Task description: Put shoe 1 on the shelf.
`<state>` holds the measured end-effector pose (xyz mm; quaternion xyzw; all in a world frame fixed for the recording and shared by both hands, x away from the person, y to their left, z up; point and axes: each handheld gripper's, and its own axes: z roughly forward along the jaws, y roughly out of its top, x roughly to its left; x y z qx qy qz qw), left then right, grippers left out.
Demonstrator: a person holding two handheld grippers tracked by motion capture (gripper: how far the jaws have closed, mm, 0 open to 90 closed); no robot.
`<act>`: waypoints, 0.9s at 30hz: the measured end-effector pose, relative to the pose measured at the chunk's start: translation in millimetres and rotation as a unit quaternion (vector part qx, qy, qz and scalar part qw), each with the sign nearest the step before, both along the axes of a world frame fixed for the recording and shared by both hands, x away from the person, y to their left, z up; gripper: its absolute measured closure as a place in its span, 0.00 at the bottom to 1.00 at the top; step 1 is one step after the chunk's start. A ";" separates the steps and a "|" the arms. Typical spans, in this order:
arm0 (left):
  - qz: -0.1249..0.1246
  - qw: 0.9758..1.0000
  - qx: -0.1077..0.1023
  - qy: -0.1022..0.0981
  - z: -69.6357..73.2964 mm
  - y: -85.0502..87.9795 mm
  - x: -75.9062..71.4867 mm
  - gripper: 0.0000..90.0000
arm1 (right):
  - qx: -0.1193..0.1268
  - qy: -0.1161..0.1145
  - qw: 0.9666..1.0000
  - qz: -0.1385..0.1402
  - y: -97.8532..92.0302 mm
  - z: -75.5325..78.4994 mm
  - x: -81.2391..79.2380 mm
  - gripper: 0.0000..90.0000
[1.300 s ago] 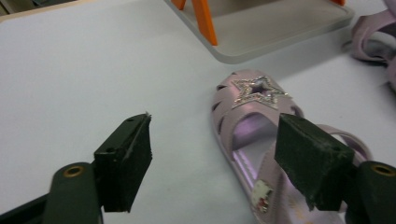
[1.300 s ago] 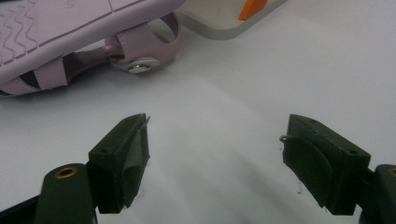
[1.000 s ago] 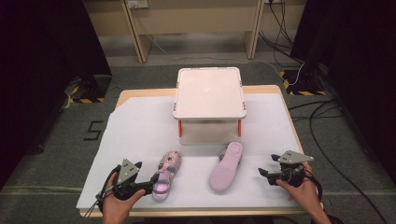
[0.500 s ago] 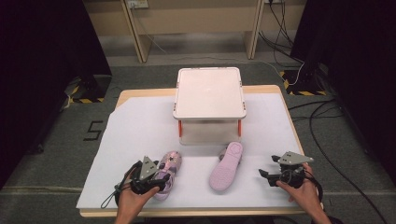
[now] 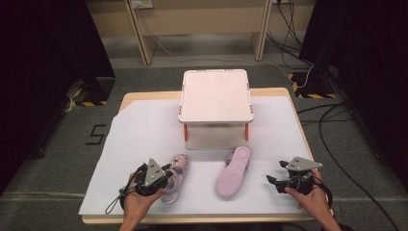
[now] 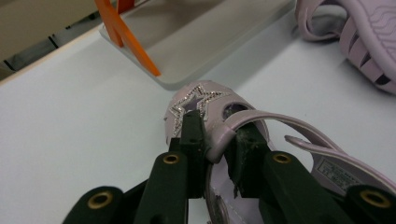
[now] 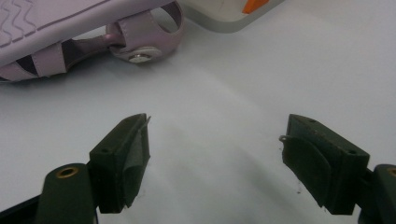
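Left hand-held gripper [image 5: 166,179] moved in, jaws just closed on upright sandal [image 6: 205,116]

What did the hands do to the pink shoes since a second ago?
The left gripper slid right to the upright sandal, and its jaws have just been closing; they now pinch the sandal's side wall. The right gripper, jaws open, stayed put. The upside-down sandal and the white rack did not move.

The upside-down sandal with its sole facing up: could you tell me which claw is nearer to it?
Right. The right claw sits open just beside the upside-down sandal; the left claw is farther off, shut on the upright sandal.
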<state>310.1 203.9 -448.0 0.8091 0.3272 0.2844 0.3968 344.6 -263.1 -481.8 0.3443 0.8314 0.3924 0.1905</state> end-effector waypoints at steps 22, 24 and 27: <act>-0.017 0.999 -0.008 -0.041 15.5 -56.6 51.9 0.85 | 0.003 -0.002 1.000 -0.003 -1.8 1.0 -1.4 0.26; -0.018 0.999 -0.003 -0.044 15.3 -63.4 59.7 0.85 | 0.004 -0.001 1.000 -0.004 -1.8 1.1 -1.7 0.26; -0.016 0.999 -0.004 -0.048 13.8 -72.8 70.5 0.85 | 0.004 -0.001 1.000 -0.003 -2.0 1.0 -1.7 0.26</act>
